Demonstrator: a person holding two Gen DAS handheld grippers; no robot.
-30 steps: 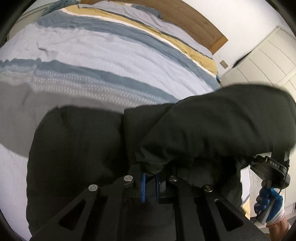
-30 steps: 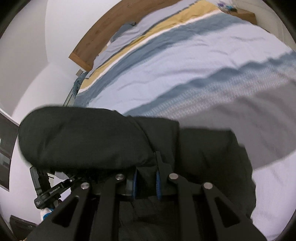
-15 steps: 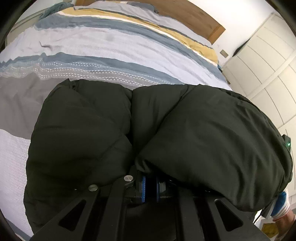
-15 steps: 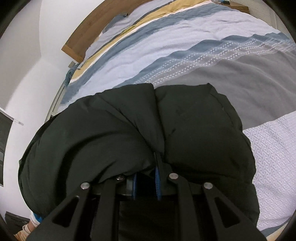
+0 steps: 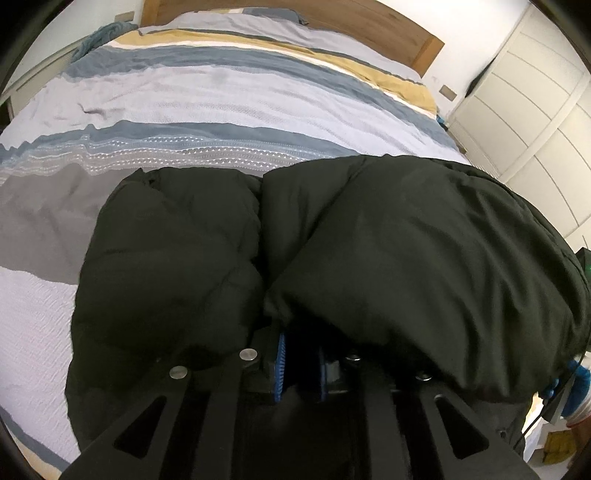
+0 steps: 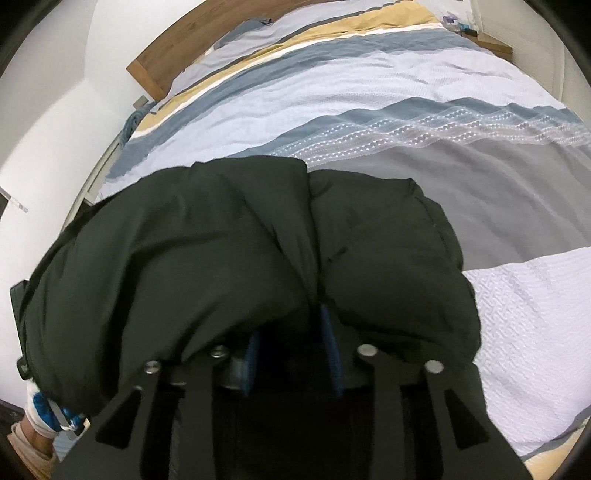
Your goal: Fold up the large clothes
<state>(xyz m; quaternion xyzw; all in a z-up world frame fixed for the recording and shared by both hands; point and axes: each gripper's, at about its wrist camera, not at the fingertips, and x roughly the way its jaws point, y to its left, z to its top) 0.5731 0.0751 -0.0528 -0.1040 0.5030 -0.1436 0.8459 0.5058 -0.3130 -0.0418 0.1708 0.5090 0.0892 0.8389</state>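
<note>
A wide bed (image 5: 229,96) fills both views, covered by a striped duvet (image 6: 369,85) in pale lilac, blue, yellow and grey, with a wooden headboard (image 5: 369,18) at the far end. White wardrobe doors (image 5: 532,122) stand to one side of the bed in the left wrist view.

A big, puffy black jacket (image 5: 388,251) lies on the near part of the bed, doubled over so that two thick bulges meet along a deep crease; it also fills the lower half of the right wrist view (image 6: 207,251).

The left tool (image 5: 301,363) has jacket fabric bunched between its blue-padded fingers (image 5: 280,363), which are a little apart. The right tool (image 6: 293,362) likewise has dark fabric between its blue fingers (image 6: 335,363); its gap looks wider, and I cannot tell whether it truly clamps the cloth.

A gloved hand (image 6: 48,413) shows at the lower left edge of the right wrist view.
</note>
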